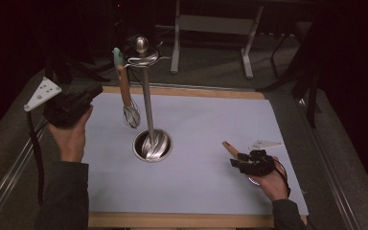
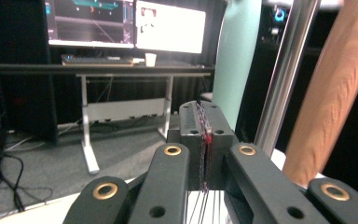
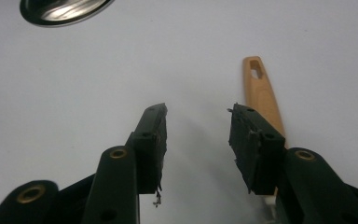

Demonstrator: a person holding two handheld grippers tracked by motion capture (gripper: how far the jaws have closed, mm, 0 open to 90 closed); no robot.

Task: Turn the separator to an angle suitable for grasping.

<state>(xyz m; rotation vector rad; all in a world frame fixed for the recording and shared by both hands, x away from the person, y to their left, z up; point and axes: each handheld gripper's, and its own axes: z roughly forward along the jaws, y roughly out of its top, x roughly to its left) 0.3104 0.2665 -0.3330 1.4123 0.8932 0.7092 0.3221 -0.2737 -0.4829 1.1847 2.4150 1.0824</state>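
Beside my right gripper (image 3: 196, 135), jaws parted, lies 1 wooden handle (image 3: 261, 91); my left gripper (image 2: 204, 140), clenched on whisk wires (image 2: 204, 205), sits left of the stand (image 1: 146, 103)

whisk handle (image 1: 124, 87): brown | stand (image 1: 147, 103): silver | mat (image 1: 196, 124): pale blue

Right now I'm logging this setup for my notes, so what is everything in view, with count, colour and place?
Steel utensil stand with round base: one, silver, mid-mat.
Whisk with wooden handle: one, brown and wire, hanging from the stand's top.
Pale green utensil handle: one, mint, hanging beside the whisk.
Wooden utensil handle with slotted end: one, tan, on the mat by the right hand-held gripper.
Mat: one, pale blue, on the wooden board.
Monitors: two, lit, background desk.
Left hand-held gripper: black, shut, empty, near the whisk.
Right hand-held gripper: black, open.
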